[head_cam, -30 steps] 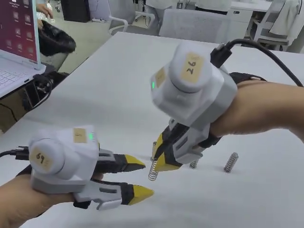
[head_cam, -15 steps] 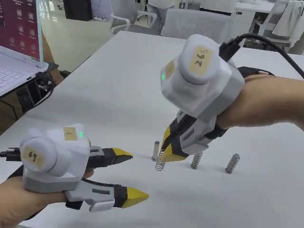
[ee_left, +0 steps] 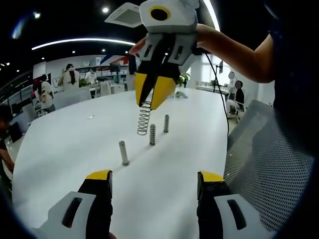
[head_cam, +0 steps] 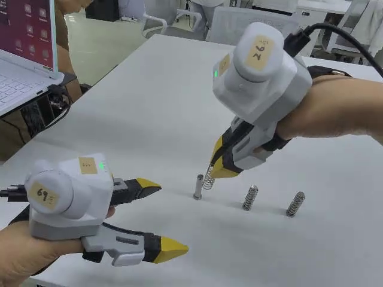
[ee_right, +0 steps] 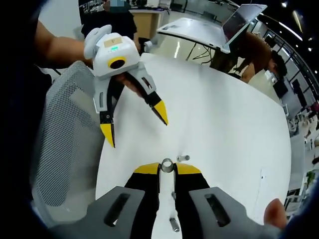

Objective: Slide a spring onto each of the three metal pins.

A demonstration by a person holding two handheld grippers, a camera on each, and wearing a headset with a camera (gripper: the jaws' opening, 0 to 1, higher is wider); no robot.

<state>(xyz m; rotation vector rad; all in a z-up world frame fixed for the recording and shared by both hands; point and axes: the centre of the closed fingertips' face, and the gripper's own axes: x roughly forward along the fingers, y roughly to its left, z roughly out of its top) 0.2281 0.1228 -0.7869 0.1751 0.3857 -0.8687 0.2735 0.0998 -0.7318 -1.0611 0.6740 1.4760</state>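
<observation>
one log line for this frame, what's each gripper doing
right gripper: shut on spring, held beside bare pin, not on it | left gripper: open, idle | sprung pins: two done

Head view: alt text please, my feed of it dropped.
The right gripper holds a spring beside the top of the bare pin, not yet on it. The middle pin and far-right pin already wear springs. The left gripper hovers open at lower left.

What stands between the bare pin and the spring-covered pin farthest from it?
A second spring-covered pin stands between the bare pin and the farthest spring-covered pin; the head view shows the three in a row.
</observation>
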